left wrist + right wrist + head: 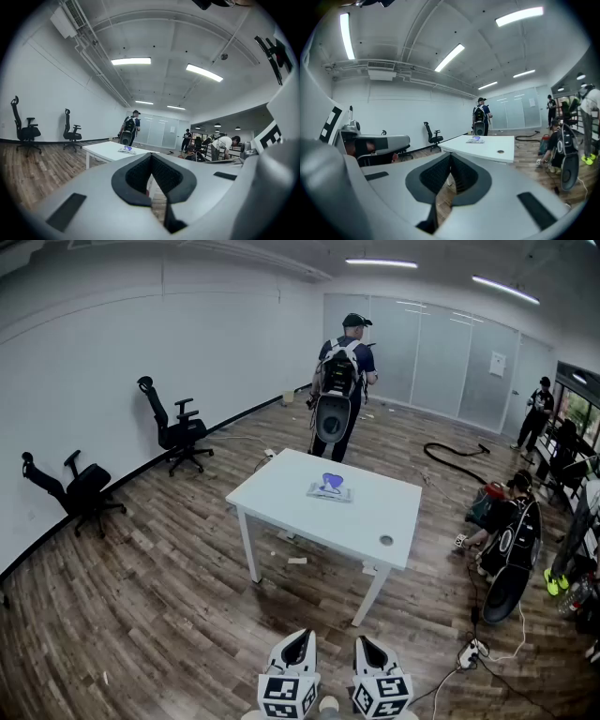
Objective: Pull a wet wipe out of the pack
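A wet wipe pack with a blue top lies flat near the middle of a white table, well ahead of me. The same pack appears small in the left gripper view, and the pack shows again far off in the right gripper view. My left gripper and right gripper sit side by side at the bottom edge of the head view, far short of the table. Both have their jaws pressed together with nothing between them.
A small round object rests near the table's right front corner. One person with a backpack stands beyond the table. Another person crouches at its right. Two office chairs stand by the left wall. Cables lie on the floor to my right.
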Demonstrator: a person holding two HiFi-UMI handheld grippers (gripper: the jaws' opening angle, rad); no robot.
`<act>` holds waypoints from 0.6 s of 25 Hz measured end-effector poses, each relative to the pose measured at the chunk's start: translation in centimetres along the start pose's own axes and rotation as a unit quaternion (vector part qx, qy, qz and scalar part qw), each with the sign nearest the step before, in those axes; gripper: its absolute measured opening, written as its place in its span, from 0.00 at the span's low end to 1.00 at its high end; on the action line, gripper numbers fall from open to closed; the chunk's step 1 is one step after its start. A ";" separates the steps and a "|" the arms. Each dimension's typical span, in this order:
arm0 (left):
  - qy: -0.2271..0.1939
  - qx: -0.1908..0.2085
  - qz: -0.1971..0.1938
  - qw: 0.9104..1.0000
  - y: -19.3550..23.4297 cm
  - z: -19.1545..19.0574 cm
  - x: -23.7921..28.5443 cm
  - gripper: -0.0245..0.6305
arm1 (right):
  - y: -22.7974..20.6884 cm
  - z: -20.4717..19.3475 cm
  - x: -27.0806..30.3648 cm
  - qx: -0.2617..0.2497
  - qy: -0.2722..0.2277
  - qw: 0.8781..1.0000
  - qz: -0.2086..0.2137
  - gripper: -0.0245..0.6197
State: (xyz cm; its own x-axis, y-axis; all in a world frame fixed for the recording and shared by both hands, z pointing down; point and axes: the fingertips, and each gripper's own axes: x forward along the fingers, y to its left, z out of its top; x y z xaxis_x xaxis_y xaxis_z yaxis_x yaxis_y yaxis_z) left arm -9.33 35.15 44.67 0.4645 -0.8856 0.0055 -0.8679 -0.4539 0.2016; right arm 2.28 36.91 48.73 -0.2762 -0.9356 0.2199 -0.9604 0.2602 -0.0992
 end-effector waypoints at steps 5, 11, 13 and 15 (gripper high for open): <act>-0.001 0.002 0.006 1.000 0.4 0.0 0.9 0.03 | -1.0 0.0 1.0 0.004 0.001 1.000 -0.003 0.05; 0.006 -0.005 0.014 1.000 1.5 -0.5 3.0 0.03 | -1.7 0.6 3.5 0.005 -0.002 1.000 -0.002 0.05; 0.006 -0.002 0.012 1.000 1.4 -0.3 3.8 0.03 | -2.3 0.8 4.0 0.004 -0.004 1.000 -0.006 0.05; 0.003 0.002 0.008 1.000 1.5 -0.1 4.9 0.03 | -3.0 0.9 4.6 0.005 -0.003 1.000 -0.010 0.05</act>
State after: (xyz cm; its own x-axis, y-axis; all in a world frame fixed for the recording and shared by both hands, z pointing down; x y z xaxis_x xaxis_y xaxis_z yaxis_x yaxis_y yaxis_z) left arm -8.33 30.17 45.08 0.4516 -0.8921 0.0143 -0.8758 -0.4402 0.1982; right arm 3.91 31.61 49.18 -0.2565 -0.9420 0.2163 -0.9654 0.2390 -0.1042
